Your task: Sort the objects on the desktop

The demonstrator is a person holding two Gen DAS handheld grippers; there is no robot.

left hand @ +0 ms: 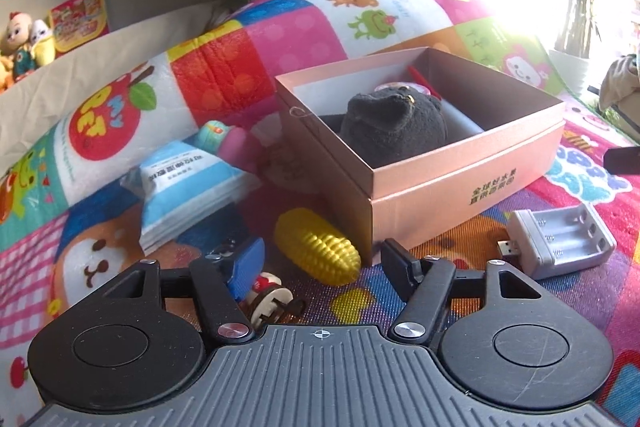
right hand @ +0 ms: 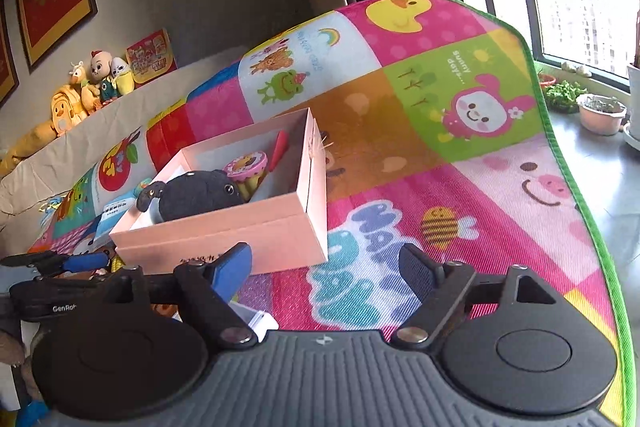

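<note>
A pink cardboard box (left hand: 460,179) (right hand: 224,235) stands open on the colourful play mat. Inside lie a black plush toy (left hand: 394,125) (right hand: 196,195), a pink toy drum (right hand: 248,167) and a red item (right hand: 282,145). My left gripper (left hand: 322,261) is open and empty, low over the mat, with a yellow toy corn (left hand: 318,245) just ahead between its fingers and a small wooden toy (left hand: 268,297) by its left finger. My right gripper (right hand: 326,269) is open and empty, right of the box's front corner. The left gripper shows at the left edge of the right wrist view (right hand: 60,267).
A grey battery charger (left hand: 560,241) lies right of the box front. A blue-white packet (left hand: 188,187) and a teal-pink toy (left hand: 224,139) lie left of the box. A white block (right hand: 256,321) sits under my right gripper. Plush toys (right hand: 92,83) line the sofa back; plant pots (right hand: 600,113) stand far right.
</note>
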